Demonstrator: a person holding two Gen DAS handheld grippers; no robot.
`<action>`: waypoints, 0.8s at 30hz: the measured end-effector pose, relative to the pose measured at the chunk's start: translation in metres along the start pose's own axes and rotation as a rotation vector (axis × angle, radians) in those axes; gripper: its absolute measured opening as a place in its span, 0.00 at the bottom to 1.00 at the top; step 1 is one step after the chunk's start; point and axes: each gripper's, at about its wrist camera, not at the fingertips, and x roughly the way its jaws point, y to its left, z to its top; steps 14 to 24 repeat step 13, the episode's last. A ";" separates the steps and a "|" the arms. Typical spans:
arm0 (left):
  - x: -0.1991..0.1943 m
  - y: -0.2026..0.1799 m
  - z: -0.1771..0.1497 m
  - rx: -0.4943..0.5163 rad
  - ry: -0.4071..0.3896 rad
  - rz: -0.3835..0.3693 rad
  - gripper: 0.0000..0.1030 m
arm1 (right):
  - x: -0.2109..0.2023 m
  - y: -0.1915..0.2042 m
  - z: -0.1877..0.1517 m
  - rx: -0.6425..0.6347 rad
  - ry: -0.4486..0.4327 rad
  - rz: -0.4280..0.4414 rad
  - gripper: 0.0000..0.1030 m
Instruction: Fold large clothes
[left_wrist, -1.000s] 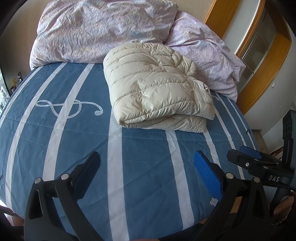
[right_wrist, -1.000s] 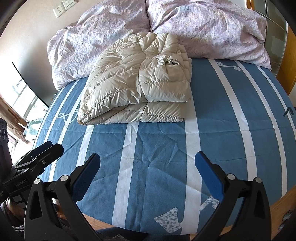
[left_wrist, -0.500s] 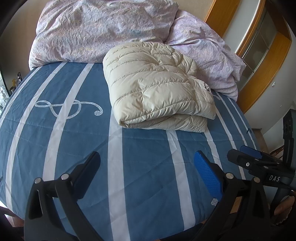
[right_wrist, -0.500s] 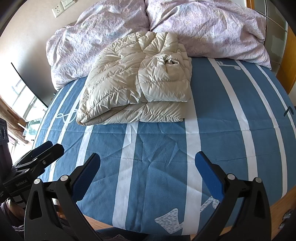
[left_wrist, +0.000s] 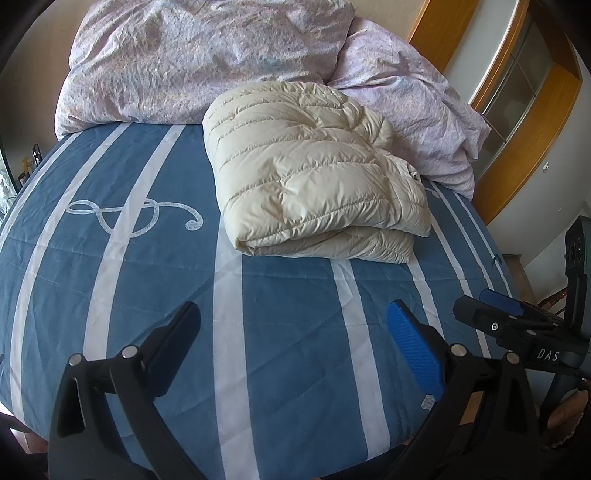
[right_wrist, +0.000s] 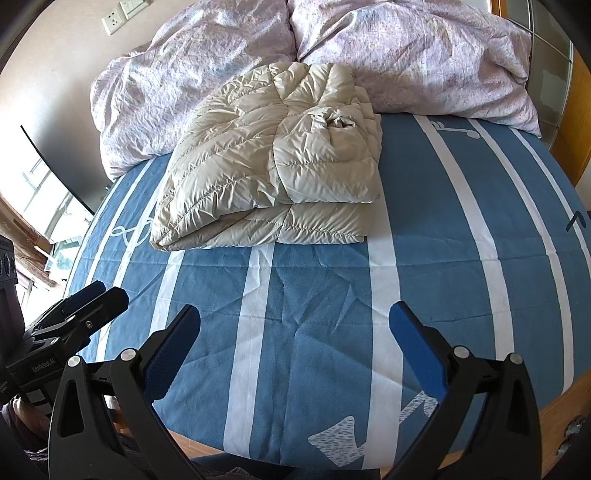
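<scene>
Striped blue bed (left_wrist: 147, 258) carried folded cream jacket (left_wrist: 314, 173), both claws spread wide and empty, left claw (left_wrist: 291, 343), right claw (right_wrist: 295, 343), wall socket (right_wrist: 112, 20) seen only from right wrist, treble clef print (left_wrist: 136, 214) whole only from left.

The quilted jacket (left_wrist: 314, 177) has a faint sheen; the striped bedsheet (left_wrist: 147, 266) is matt woven cloth; the crumpled duvet (left_wrist: 192, 62) looks soft cotton.

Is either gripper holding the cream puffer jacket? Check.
No: the left gripper and right gripper are open over the striped bedsheet, while the folded puffer jacket lies apart.
</scene>
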 end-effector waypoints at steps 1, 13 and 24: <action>0.000 0.000 0.000 0.000 0.000 0.000 0.98 | 0.000 0.000 0.000 0.000 0.000 0.000 0.99; 0.000 -0.001 0.000 0.000 0.002 0.000 0.98 | 0.000 -0.001 0.000 -0.001 0.000 0.001 0.99; 0.000 -0.001 0.000 0.000 0.002 0.000 0.98 | 0.000 -0.001 0.000 -0.001 0.000 0.001 0.99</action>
